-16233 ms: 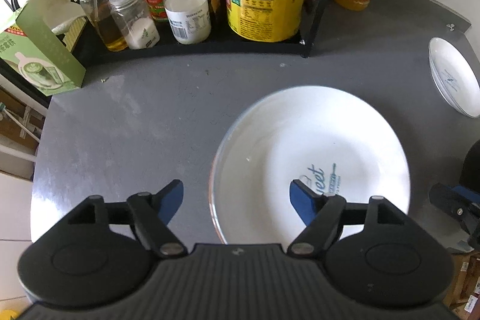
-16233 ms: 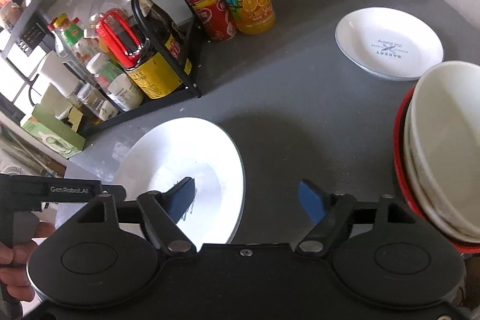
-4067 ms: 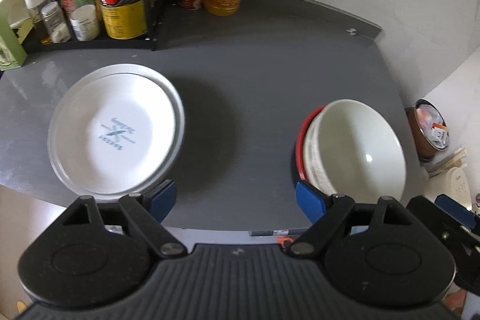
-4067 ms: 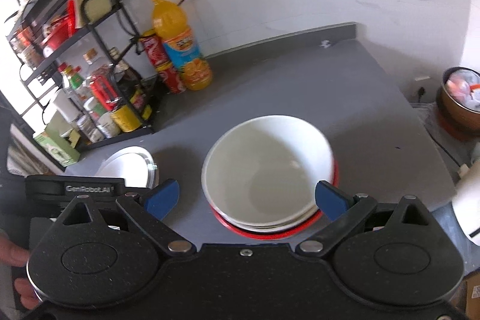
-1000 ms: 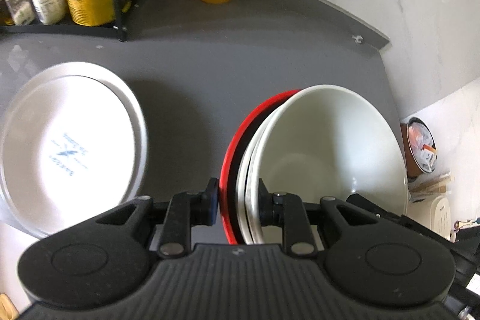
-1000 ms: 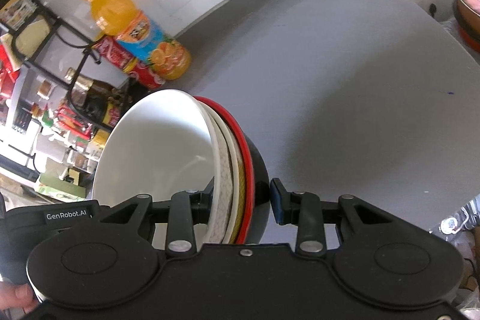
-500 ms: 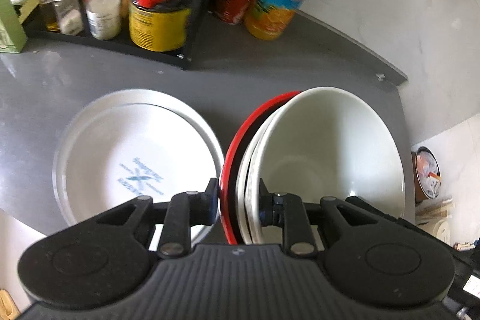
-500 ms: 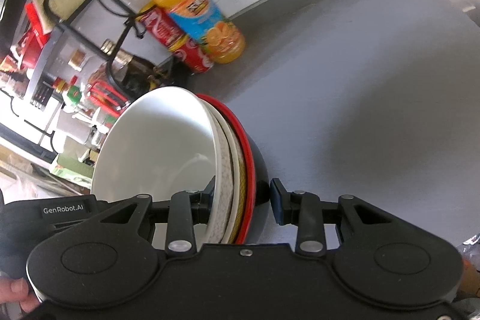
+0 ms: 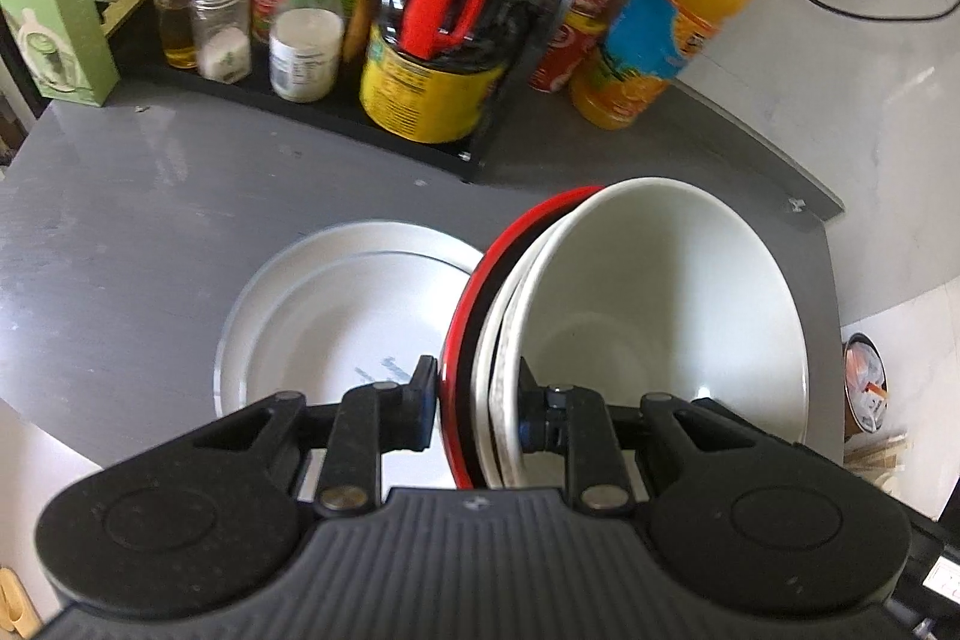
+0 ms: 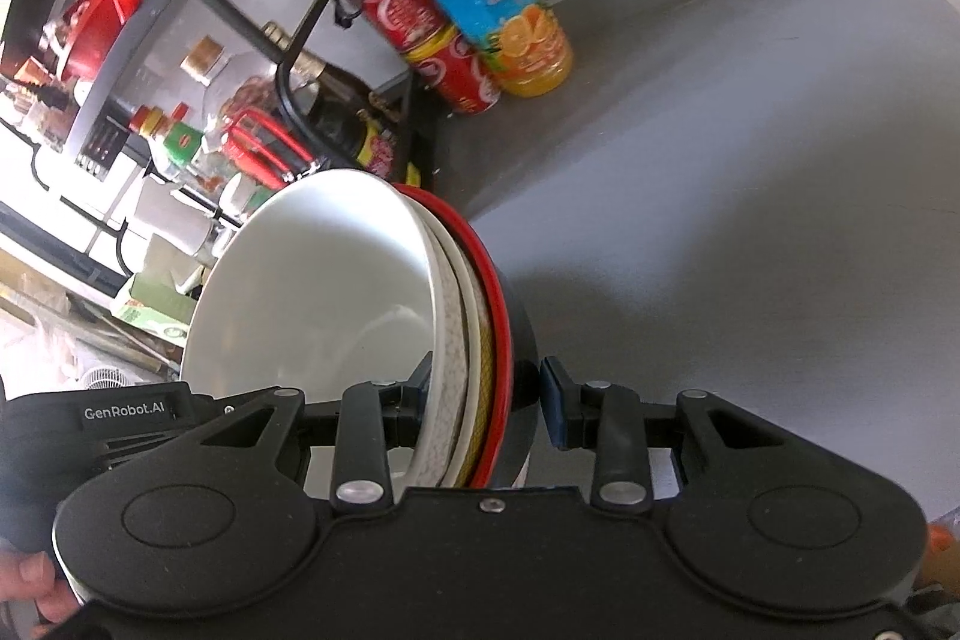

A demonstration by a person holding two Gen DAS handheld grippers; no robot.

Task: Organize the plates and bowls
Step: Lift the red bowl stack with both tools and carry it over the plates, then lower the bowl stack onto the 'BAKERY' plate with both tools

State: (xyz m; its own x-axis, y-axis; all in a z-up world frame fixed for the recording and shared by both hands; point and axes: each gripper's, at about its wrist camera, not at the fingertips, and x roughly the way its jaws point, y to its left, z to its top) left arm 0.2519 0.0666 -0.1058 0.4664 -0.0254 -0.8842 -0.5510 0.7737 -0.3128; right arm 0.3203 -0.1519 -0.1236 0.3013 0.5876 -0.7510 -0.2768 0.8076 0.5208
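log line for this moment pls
left gripper: shut on bowl stack | right gripper: shut on bowl stack | plates: on counter

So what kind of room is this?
Most likely a home kitchen. A black rack holds sauce bottles and jars, an orange juice bottle and cola cans stand by the wall, and bowls and plates are over a grey counter.

Bowl stack now beside plates

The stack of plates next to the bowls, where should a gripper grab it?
Grab the stack of plates by its raised rim, from the near open edge. It lies flat on the counter, so only the rim offers a lip; the bowl stack crowds its other side.
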